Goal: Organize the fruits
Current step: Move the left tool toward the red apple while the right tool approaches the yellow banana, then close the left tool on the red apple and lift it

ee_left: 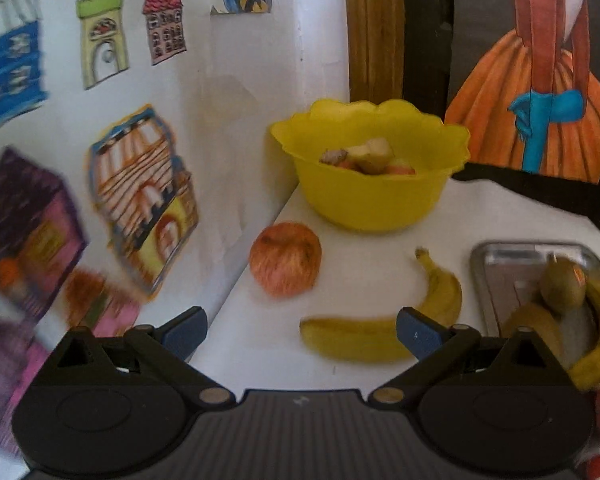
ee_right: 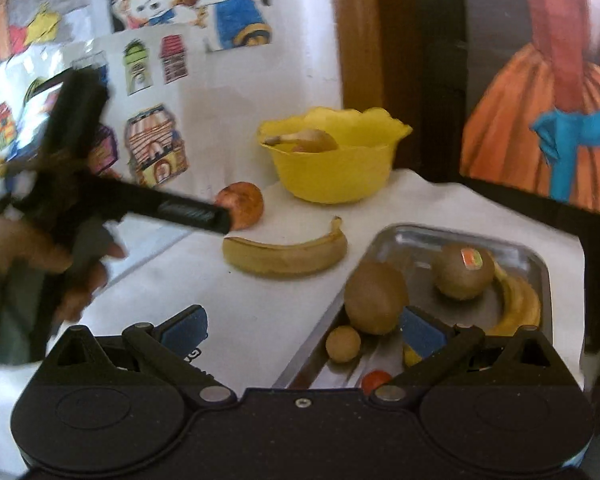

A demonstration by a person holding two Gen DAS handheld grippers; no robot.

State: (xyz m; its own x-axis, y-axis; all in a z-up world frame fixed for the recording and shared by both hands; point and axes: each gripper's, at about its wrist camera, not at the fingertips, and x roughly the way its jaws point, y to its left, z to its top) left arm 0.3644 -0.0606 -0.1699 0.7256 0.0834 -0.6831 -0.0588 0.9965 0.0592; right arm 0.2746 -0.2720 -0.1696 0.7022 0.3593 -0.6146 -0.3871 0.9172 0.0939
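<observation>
Fruit lies scattered over my white bench (ee_left: pixel 364 276): an apple (ee_left: pixel 285 258) sits near the wall with the paper drawings (ee_left: pixel 140 196), and a banana (ee_left: pixel 364 334) lies just in front of my left tongs (ee_left: pixel 302 330), whose blue pads are spread wide with nothing between them. Behind the apple stands a yellow bowl (ee_left: pixel 374 196) with a few pieces of fruit inside; I cannot tell exactly which kinds. To the right is a metal tray (ee_right: pixel 404 236) holding two kiwis, one bare (ee_right: pixel 376 296) and one with a sticker (ee_right: pixel 462 270), a second banana (ee_right: pixel 518 304) curled along the tray's far side, a small round tan fruit (ee_right: pixel 343 343) and a small red one (ee_right: pixel 374 380) near its front edge. My right tongs (ee_right: pixel 304 330) hover over the tray's near corner, also spread apart and gripping nothing; the right pad stands just in front of the bare kiwi. From the right wrist view, my left hand (ee_right: pixel 40 248) and its tool reach toward the apple, blurred.
</observation>
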